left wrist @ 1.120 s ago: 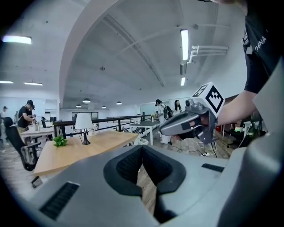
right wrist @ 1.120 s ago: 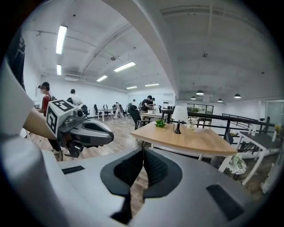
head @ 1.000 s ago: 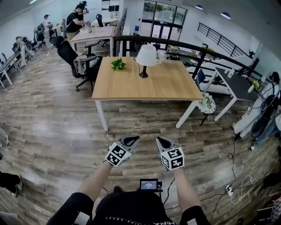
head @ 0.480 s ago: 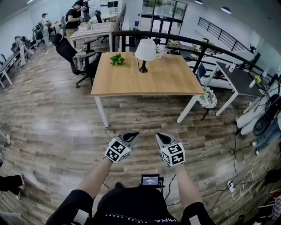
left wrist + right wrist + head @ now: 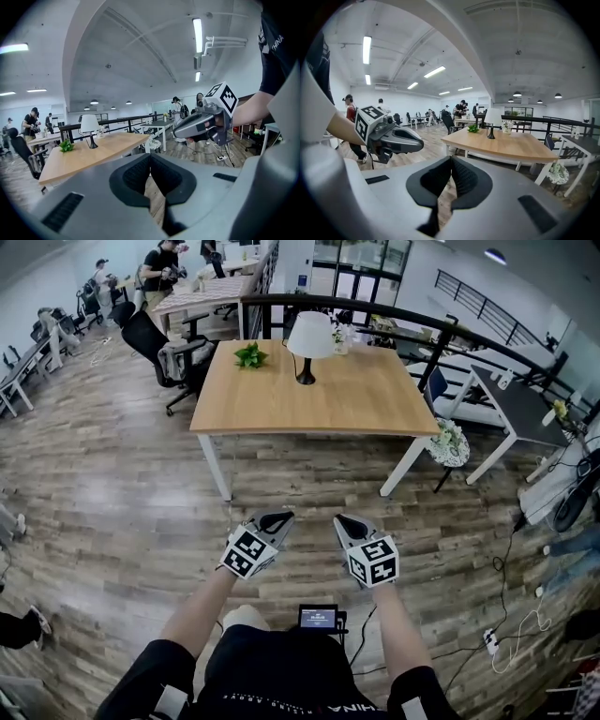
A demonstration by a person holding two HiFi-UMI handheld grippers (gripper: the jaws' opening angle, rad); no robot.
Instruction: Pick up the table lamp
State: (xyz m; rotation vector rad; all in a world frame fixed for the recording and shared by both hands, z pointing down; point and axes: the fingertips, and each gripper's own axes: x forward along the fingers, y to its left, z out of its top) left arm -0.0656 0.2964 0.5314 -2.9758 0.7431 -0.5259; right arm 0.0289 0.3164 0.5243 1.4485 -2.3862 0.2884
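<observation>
The table lamp [image 5: 309, 343], white shade on a thin black stem and round black base, stands near the far edge of a light wooden table [image 5: 356, 399]. It also shows small in the left gripper view as the lamp [image 5: 89, 130] and in the right gripper view as the lamp [image 5: 491, 123]. My left gripper [image 5: 275, 519] and right gripper [image 5: 349, 523] hang side by side over the wooden floor, well short of the table. Both have jaws closed together with nothing between them.
A small green plant [image 5: 250, 354] and a vase of flowers [image 5: 339, 338] share the tabletop. Black office chairs [image 5: 150, 343] stand left of the table, a dark railing [image 5: 394, 329] runs behind it, a dark desk [image 5: 511, 399] sits right. People work at far desks.
The table sits slightly lower and larger in the head view than a second ago. Both grippers stay side by side and shut.
</observation>
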